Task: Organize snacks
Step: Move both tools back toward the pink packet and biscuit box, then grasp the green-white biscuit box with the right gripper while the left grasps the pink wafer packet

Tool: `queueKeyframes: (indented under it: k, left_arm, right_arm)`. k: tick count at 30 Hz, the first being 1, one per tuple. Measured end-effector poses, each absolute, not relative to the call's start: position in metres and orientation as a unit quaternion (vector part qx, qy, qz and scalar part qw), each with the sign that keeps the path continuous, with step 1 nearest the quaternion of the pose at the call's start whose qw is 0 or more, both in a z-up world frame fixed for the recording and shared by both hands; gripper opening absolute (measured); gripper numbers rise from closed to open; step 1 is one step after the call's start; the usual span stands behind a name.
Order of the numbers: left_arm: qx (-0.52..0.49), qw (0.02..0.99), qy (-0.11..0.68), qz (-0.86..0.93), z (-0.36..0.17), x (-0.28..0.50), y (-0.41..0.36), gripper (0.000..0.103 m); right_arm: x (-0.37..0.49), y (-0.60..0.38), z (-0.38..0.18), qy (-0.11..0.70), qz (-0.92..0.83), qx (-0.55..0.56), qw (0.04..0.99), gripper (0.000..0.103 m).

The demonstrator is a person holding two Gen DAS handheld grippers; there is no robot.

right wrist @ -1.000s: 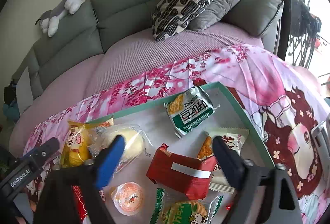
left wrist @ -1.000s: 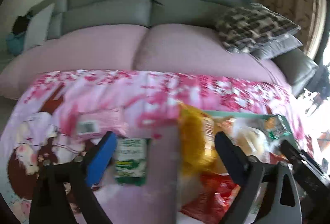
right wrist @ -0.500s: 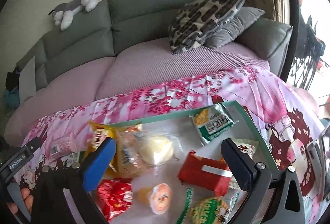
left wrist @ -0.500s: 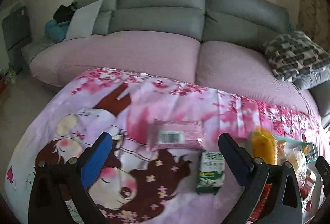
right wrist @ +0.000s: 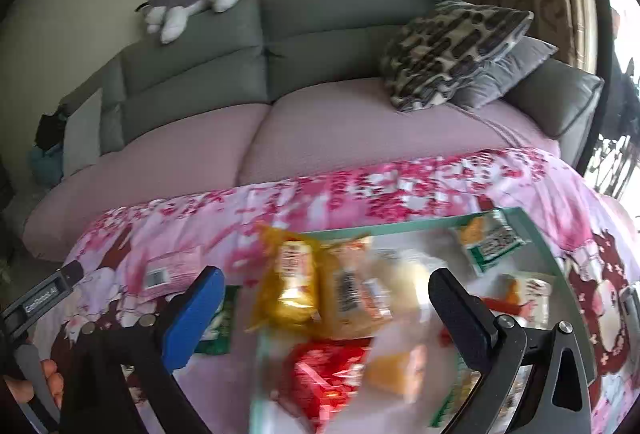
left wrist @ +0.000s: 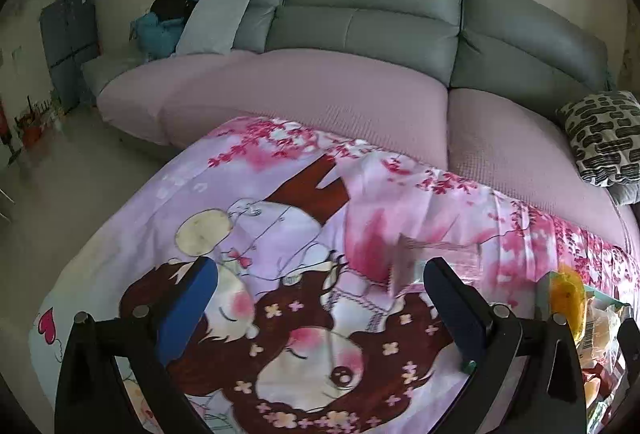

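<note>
The green-rimmed tray (right wrist: 532,234) holds a yellow packet (right wrist: 290,290), a red packet (right wrist: 324,374) and a green-white packet (right wrist: 490,242), while both the right hand-held gripper (right wrist: 324,314) and the left hand-held gripper (left wrist: 320,306) are spread wide and empty.

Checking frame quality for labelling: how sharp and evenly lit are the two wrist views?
Left wrist view: mostly sharp, only the pink packet smeared. Right wrist view: snacks in the tray motion-blurred, sofa crisper, window blown out. Both show fisheye bending and dark corners.
</note>
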State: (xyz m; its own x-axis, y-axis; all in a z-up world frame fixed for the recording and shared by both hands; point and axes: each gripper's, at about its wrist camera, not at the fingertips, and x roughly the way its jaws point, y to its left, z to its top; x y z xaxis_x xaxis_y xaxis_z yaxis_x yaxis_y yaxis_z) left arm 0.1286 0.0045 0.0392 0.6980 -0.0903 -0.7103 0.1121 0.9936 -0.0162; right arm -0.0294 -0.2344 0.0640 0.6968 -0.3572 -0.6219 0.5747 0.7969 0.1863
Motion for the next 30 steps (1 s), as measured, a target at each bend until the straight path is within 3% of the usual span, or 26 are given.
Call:
queueKeyframes:
  k: [16,30]
  left_arm:
    - [0.011,0.918,0.395,-0.033,0.037,0.142,0.050,0.103]
    - [0.018,0.885,0.458,-0.078,-0.022,0.164,0.016,0.103]
  right_arm:
    - [0.012,-0.178,0.045,0.318,-0.194,0.192,0.908,0.103]
    - [0.048,-0.161,0.006,0.353,-0.158,0.187,0.903,0.103]
